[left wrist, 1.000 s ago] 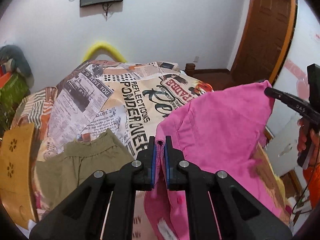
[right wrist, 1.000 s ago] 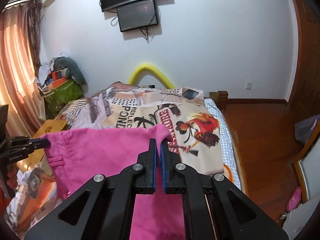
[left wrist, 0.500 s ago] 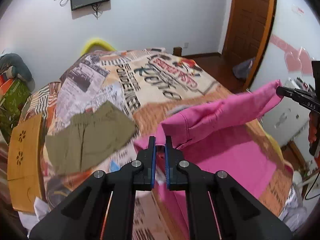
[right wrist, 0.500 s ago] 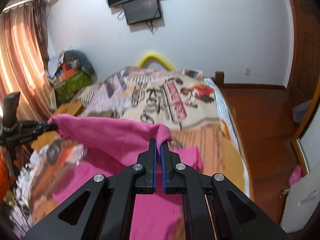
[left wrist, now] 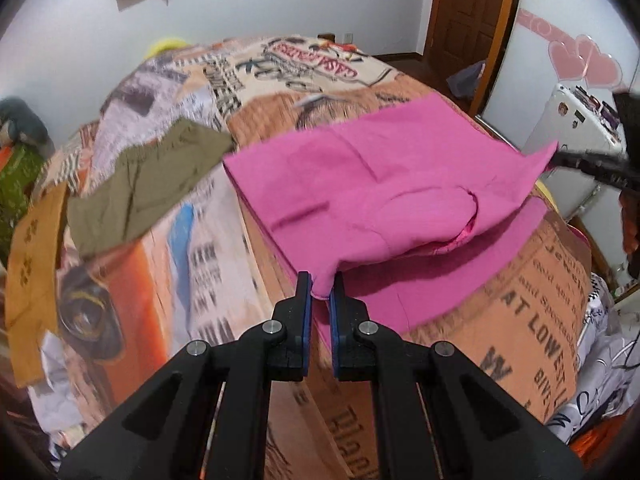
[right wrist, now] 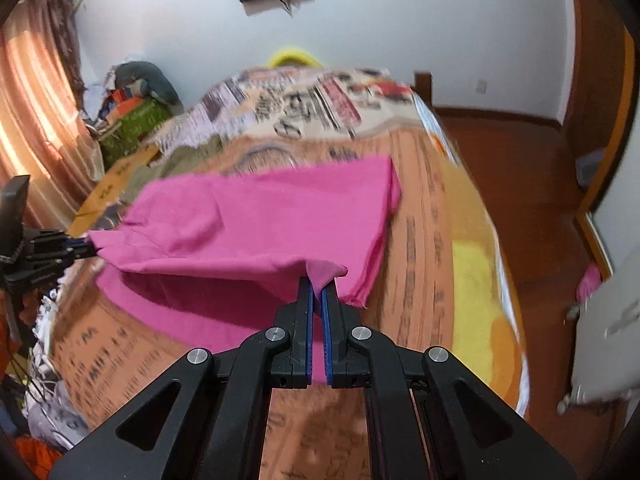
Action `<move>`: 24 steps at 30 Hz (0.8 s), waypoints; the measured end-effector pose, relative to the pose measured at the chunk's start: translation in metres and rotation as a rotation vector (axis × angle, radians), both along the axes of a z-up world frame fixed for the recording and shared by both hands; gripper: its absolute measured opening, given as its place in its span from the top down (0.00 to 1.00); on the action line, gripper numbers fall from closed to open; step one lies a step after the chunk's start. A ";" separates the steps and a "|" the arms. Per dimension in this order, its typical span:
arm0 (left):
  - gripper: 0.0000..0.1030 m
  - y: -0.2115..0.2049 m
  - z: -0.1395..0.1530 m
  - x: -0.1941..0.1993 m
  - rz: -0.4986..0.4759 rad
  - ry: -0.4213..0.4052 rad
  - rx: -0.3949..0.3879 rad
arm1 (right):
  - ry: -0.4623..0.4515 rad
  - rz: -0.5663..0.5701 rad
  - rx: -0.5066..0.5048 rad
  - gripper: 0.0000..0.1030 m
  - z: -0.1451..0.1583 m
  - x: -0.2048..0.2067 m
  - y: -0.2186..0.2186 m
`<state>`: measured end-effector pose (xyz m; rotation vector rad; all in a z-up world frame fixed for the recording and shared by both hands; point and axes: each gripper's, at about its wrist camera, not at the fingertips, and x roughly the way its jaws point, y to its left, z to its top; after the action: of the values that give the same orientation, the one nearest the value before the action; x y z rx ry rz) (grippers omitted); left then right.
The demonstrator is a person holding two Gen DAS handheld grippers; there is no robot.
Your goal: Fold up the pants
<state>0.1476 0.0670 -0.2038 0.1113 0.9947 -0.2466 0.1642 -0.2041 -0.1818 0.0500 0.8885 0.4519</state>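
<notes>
The pink pants [left wrist: 384,184] lie folded over on the printed bedspread [left wrist: 208,232], the top layer lifted slightly at the near edge. My left gripper [left wrist: 320,286] is shut on the near left corner of the pants. My right gripper [right wrist: 318,284] is shut on the other near corner of the pink pants [right wrist: 260,216]. The right gripper shows at the right edge of the left wrist view [left wrist: 560,158]. The left gripper shows at the left edge of the right wrist view [right wrist: 90,250].
Olive green shorts [left wrist: 148,176] lie on the bed to the left of the pants. A wooden board [left wrist: 32,240] sits at the bed's left side. A door [left wrist: 468,12] and a white appliance [left wrist: 576,128] stand to the right. Clutter lies by the curtain [right wrist: 132,108].
Both grippers have lowered and come forward with the pants' corners. The pants went from hanging upright to draped folded on the bed.
</notes>
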 end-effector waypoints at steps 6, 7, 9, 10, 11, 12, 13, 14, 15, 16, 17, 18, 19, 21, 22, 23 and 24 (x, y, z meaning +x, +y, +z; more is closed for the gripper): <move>0.93 0.009 -0.010 -0.020 0.043 0.031 -0.030 | 0.077 -0.033 -0.008 0.95 -0.031 -0.005 -0.008; 0.93 0.012 -0.009 -0.022 0.054 0.030 -0.033 | 0.087 -0.036 -0.010 0.95 -0.033 -0.007 -0.010; 0.93 0.020 -0.004 -0.025 0.078 0.029 -0.037 | 0.128 -0.056 -0.027 0.94 -0.034 -0.008 -0.017; 0.93 0.023 0.001 -0.027 0.089 0.017 -0.032 | 0.134 -0.067 -0.029 0.94 -0.032 -0.008 -0.021; 0.93 0.025 0.005 -0.027 0.093 0.009 -0.028 | 0.129 -0.081 -0.029 0.94 -0.028 -0.011 -0.027; 0.93 0.027 0.011 -0.027 0.096 -0.002 -0.025 | 0.116 -0.092 -0.031 0.94 -0.023 -0.013 -0.032; 0.93 0.028 0.016 -0.025 0.097 -0.009 -0.028 | 0.099 -0.096 -0.028 0.94 -0.018 -0.013 -0.035; 0.93 0.028 0.022 -0.022 0.098 -0.016 -0.035 | 0.079 -0.100 -0.030 0.93 -0.012 -0.014 -0.038; 0.93 0.025 0.029 -0.018 0.093 -0.021 -0.053 | 0.070 -0.103 -0.037 0.93 -0.008 -0.013 -0.039; 0.93 0.023 0.033 -0.015 0.087 -0.022 -0.062 | 0.061 -0.102 -0.040 0.91 -0.002 -0.009 -0.038; 0.92 0.019 0.036 -0.010 0.076 -0.026 -0.072 | 0.055 -0.100 -0.035 0.88 0.000 -0.009 -0.037; 0.90 0.011 0.040 -0.004 0.064 -0.033 -0.077 | 0.045 -0.095 -0.020 0.86 0.004 -0.006 -0.034; 0.89 0.005 0.041 0.000 0.054 -0.034 -0.085 | 0.036 -0.084 -0.001 0.80 0.009 -0.002 -0.028; 0.84 -0.008 0.038 0.009 0.031 -0.018 -0.100 | 0.020 -0.059 0.022 0.68 0.012 0.002 -0.015; 0.84 -0.014 0.035 0.012 0.021 -0.010 -0.102 | 0.013 -0.041 0.039 0.65 0.013 0.005 -0.006; 0.84 -0.020 0.030 0.015 0.012 0.000 -0.103 | 0.015 -0.024 0.051 0.64 0.009 0.005 0.001; 0.84 -0.028 0.021 0.018 0.000 0.020 -0.102 | 0.021 -0.006 0.061 0.64 0.006 0.007 0.009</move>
<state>0.1658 0.0392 -0.1826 0.0159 0.9997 -0.2980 0.1707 -0.1953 -0.1760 0.1132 0.8950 0.4738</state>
